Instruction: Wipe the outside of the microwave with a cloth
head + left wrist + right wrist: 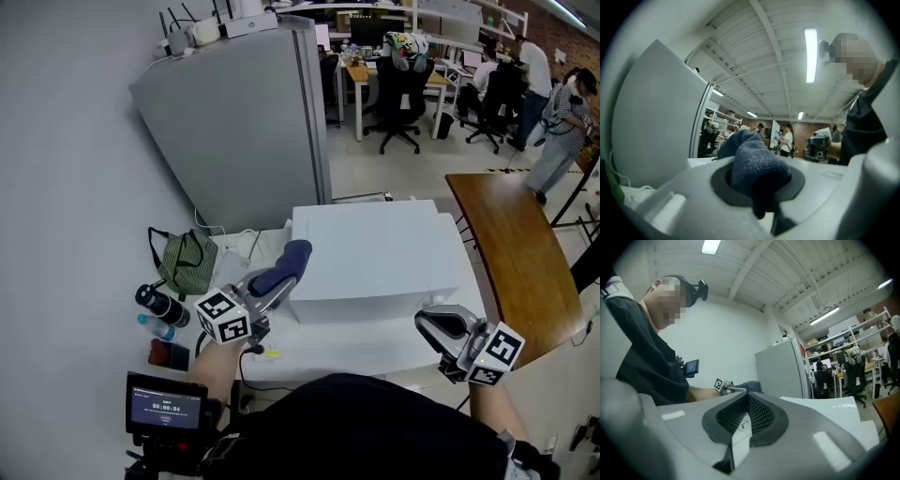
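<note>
The white microwave [375,253] stands on a white table [347,347] in the head view. My left gripper [281,274] is shut on a dark blue cloth [289,259], held up at the microwave's left front corner; whether the cloth touches it I cannot tell. In the left gripper view the cloth [752,164] bulges out from between the jaws and hides the microwave. My right gripper [439,328] hovers off the microwave's right front corner, jaws closed together and empty. The right gripper view shows its pads [757,414] meeting, with the microwave's top [834,406] beyond.
A tall grey cabinet [244,122] stands behind the microwave. Left of it lie a green bag [187,262], a dark bottle [159,305] and a clear bottle [155,326]. A wooden table [516,253] is at the right. Office chairs and people are farther back.
</note>
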Action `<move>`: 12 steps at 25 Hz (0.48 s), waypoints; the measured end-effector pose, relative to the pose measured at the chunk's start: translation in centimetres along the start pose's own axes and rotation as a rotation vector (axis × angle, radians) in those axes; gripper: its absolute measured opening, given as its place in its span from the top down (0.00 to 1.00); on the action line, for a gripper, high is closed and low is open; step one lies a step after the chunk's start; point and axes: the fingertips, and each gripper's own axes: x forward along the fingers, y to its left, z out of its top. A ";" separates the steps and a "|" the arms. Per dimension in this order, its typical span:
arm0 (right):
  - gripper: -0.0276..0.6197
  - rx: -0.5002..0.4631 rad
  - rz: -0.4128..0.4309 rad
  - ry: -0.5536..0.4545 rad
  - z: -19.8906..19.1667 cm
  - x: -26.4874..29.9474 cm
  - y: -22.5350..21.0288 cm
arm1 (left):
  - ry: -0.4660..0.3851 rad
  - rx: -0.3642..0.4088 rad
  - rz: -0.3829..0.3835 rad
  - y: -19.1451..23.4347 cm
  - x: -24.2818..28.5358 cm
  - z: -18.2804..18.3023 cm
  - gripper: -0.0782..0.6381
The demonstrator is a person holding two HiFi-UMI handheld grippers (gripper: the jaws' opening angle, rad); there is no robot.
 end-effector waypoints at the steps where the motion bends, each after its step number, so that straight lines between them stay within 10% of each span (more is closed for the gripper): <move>1: 0.95 -0.008 0.028 -0.003 0.1 -0.2 -1.7 | 0.048 0.031 0.050 2.5 1.5 -0.1 0.81; 7: 0.95 -0.022 0.129 -0.029 2.4 -3.5 -12.2 | 0.481 0.074 0.316 16.2 9.3 -4.2 0.81; 12: 0.95 0.006 0.083 -0.066 2.1 -7.8 -18.3 | 0.763 0.043 0.377 21.0 12.4 -8.8 0.81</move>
